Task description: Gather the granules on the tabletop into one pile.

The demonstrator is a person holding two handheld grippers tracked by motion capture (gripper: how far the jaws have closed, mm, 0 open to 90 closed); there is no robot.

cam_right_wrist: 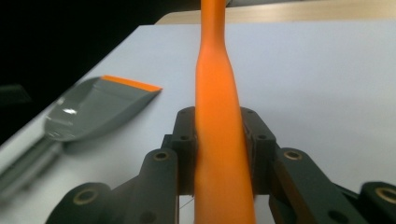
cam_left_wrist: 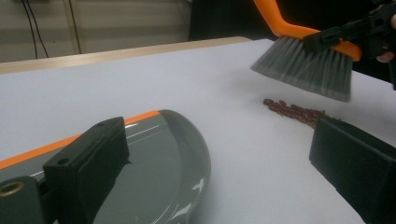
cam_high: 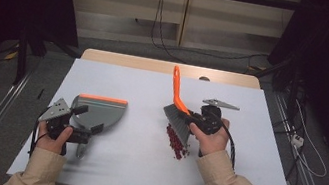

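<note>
Orange handle: the brush is clamped by its handle in the right tool, jaws pressed hard on both sides, as the right gripper view shows close up.
Bristles: grey, held just above the bench, right over the beans.
Beans: a small red heap lies on the white bench beside the right hand, well apart from the dustpan.
Dustpan: grey with an orange lip, flat on the bench at the left, lip facing away from the person rather than toward the heap.
Left tool: at the dustpan's handle end; in the left gripper view its jaws stand wide apart over the pan, gripping nothing.
Risk: a fast sweep would likely scatter beans across the bench or off its edge.
Risk: an unheld pan may slide when bristles push beans against it.
</note>
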